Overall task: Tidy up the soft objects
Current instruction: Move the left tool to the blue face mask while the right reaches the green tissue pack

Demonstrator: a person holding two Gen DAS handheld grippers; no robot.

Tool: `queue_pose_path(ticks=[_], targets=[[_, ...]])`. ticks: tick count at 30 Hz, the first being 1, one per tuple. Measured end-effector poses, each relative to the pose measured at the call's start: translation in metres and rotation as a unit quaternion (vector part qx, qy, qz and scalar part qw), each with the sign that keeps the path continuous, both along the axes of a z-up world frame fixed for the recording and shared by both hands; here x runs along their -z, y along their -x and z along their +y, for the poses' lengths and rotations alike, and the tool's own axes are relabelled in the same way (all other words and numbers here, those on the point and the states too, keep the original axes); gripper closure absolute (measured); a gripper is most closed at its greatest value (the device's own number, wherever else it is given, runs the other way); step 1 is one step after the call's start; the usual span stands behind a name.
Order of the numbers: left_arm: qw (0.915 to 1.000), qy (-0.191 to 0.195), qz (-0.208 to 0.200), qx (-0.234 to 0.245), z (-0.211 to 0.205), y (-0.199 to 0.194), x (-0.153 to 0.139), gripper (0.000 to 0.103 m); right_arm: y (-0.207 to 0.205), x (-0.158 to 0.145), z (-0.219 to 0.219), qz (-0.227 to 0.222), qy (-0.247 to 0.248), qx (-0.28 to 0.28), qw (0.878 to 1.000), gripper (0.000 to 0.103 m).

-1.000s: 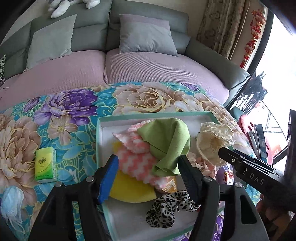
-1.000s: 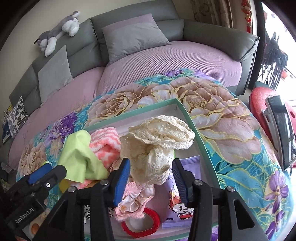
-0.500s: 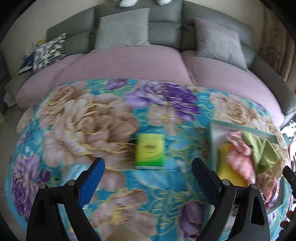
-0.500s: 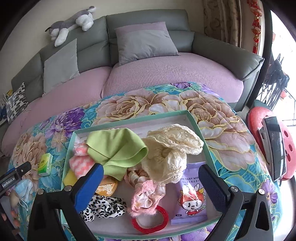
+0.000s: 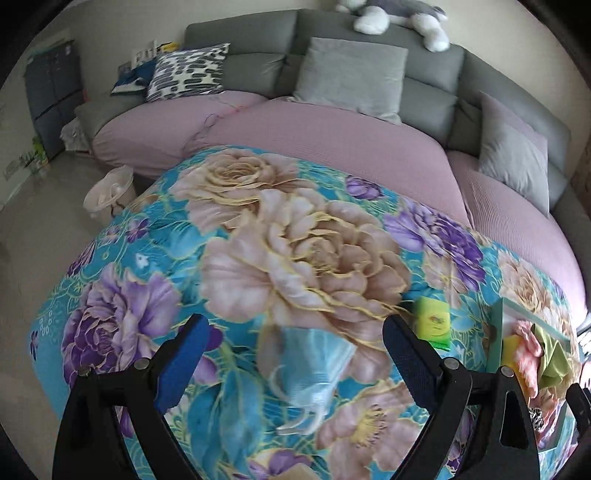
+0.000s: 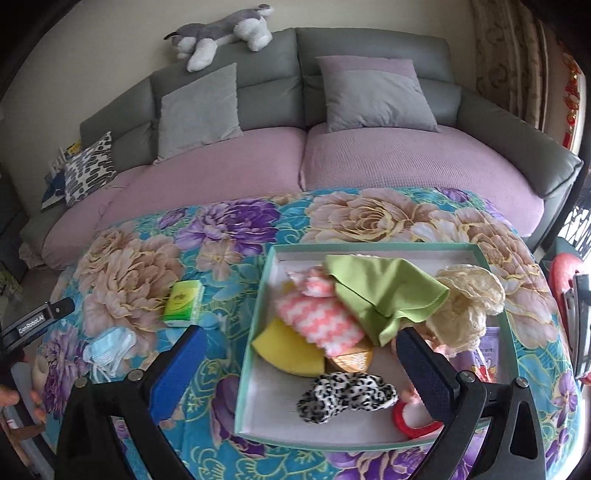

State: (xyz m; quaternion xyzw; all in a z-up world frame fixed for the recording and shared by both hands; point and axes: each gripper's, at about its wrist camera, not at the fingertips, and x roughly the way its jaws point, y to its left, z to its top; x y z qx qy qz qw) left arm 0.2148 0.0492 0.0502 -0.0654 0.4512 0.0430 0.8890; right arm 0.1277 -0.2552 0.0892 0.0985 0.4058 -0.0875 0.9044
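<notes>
My left gripper (image 5: 295, 332) hangs open above a light blue face mask (image 5: 310, 362) that lies between its fingers on the floral blanket (image 5: 303, 258). A green tissue pack (image 5: 432, 325) lies just right of it. My right gripper (image 6: 301, 339) is open and holds nothing, over the left part of the teal-rimmed tray (image 6: 258, 321). In the tray lie a green cloth (image 6: 384, 291), a pink zigzag cloth (image 6: 317, 314), a yellow sponge (image 6: 288, 350), a leopard scrunchie (image 6: 343, 398) and a cream lace hat (image 6: 469, 302). The right wrist view also shows the mask (image 6: 107, 347) and the tissue pack (image 6: 184, 302).
A red ring (image 6: 410, 421) and a purple wipes packet (image 6: 487, 347) also sit in the tray. Behind the blanket is a grey and lilac sofa (image 6: 369, 166) with cushions and a plush dog (image 6: 221, 29). A white bin (image 5: 110, 192) stands on the floor at the left.
The left gripper let go of the green cloth, opened wide and swung left to the face mask. The right gripper released the lace hat, opened and drew back; the hat now rests in the tray.
</notes>
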Motion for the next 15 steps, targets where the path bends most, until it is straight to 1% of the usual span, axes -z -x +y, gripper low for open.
queue_pose_path(ticks=[2,4,6,8,12,15], targets=[[0.9999,0.01,0.003,-0.013,0.018,0.003,0.001,0.008,0.0,-0.008,0.015,-0.017,0.002,-0.012,1.0,0.0],[0.9996,0.007,0.008,-0.025,0.032,0.007,0.003,0.008,-0.003,-0.009,0.028,-0.026,-0.004,-0.025,0.999,0.0],[0.9994,0.002,0.013,-0.031,0.042,0.008,0.006,0.008,-0.008,-0.003,0.039,-0.024,-0.009,-0.038,0.999,0.0],[0.9992,0.005,0.019,-0.034,0.049,0.008,0.009,0.008,-0.014,0.006,0.048,-0.016,-0.015,-0.05,0.999,0.0],[0.9987,0.027,0.037,-0.024,0.046,0.005,0.021,0.008,-0.026,0.023,0.065,0.0,-0.022,-0.078,0.997,0.0],[0.997,0.054,0.055,-0.001,0.033,-0.003,0.036,0.008,-0.035,0.031,0.075,0.005,-0.021,-0.093,0.995,0.0]])
